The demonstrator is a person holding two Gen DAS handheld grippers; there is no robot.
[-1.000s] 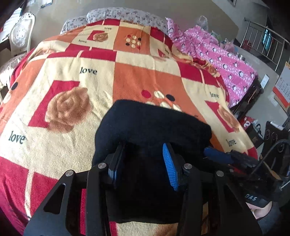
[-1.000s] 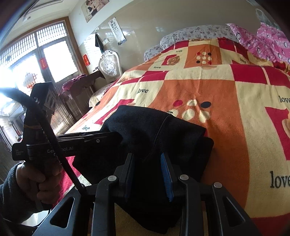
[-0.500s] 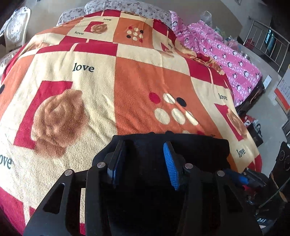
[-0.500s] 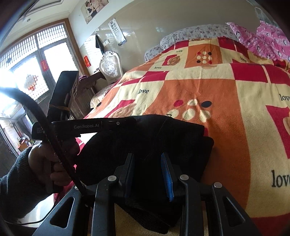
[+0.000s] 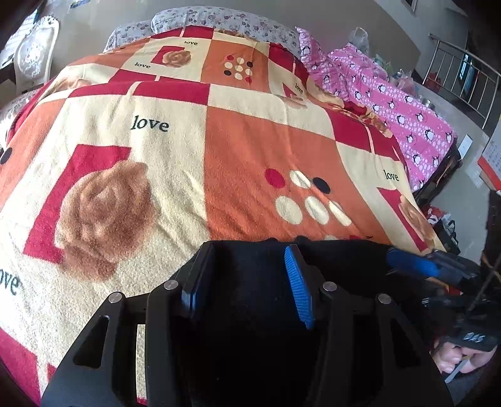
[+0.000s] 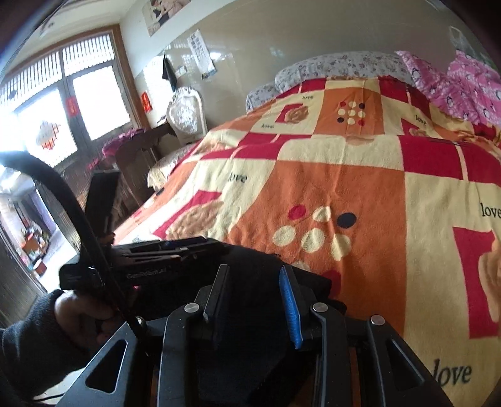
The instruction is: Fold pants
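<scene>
The black pants (image 5: 256, 275) lie folded into a compact bundle at the near edge of the bed, and also show in the right wrist view (image 6: 250, 278). My left gripper (image 5: 247, 253) sits low over the bundle with its jaws apart and dark cloth between the fingers; whether the cloth is gripped is unclear. My right gripper (image 6: 254, 269) is beside it on the bundle's right part, jaws apart, cloth between them. Each gripper shows in the other's view, the left one (image 6: 162, 250) and the right one (image 5: 419, 266).
The bed is covered by an orange, red and cream "love" blanket (image 5: 194, 156). A pink penguin quilt (image 5: 391, 103) lies along its far right side. Pillows (image 5: 219, 18) are at the head. A white chair (image 6: 186, 115) and dark furniture stand left of the bed.
Both grippers have dropped lower and drawn back toward the bed's near edge. The black bundle now sits flatter and closer to me, showing less above the fingers.
</scene>
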